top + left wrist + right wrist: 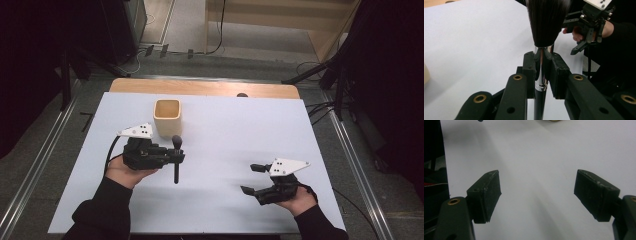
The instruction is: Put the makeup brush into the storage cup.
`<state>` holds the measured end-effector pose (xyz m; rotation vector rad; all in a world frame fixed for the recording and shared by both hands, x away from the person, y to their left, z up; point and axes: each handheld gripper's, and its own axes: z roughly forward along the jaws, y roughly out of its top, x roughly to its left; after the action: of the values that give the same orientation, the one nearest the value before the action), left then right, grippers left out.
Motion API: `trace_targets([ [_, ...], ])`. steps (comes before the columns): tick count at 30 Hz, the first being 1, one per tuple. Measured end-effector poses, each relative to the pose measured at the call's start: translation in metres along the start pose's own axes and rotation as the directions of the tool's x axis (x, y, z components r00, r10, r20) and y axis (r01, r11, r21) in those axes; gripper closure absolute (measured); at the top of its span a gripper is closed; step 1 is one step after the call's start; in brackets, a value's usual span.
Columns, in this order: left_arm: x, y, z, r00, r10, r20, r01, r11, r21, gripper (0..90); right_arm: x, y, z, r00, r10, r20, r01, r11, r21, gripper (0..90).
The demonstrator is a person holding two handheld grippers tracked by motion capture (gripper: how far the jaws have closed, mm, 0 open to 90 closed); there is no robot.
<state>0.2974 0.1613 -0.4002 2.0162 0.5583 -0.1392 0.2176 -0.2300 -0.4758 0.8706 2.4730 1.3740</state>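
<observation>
Gripping brush [176,156] upright in left fingers [530,66], cup [167,117] just beyond; right gripper [256,180] spread, empty, farther away.

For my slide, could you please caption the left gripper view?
Left gripper clamped on a makeup brush at its silver ferrule, above the white table.

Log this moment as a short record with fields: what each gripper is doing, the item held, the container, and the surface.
left gripper: shut on the brush
brush: dark bristles, silver collar clamped between the pads, black handle
right gripper: open, nothing between its jaws, above bare table
cup: beige, upright, looks empty, just beyond the left gripper
table: white top, wooden strip at the far edge
</observation>
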Motion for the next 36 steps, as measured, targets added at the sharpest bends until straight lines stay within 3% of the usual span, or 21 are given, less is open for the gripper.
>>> trace_targets([
  [19, 0.008, 0.010, -0.010, 0.9996, -0.016, -0.024, 0.016, 0.9998, -0.015, 77.5, -0.009, -0.010, -0.009, 0.9993, 0.022, 0.031, -0.022, 1.000, 0.006, 22.2],
  [36, 0.016, 0.027, -0.017, 0.9969, -0.020, -0.076, 0.019, 0.9997, -0.017, 77.5, -0.009, -0.010, -0.009, 0.9992, 0.024, 0.031, -0.024, 1.000, 0.006, 22.3],
])
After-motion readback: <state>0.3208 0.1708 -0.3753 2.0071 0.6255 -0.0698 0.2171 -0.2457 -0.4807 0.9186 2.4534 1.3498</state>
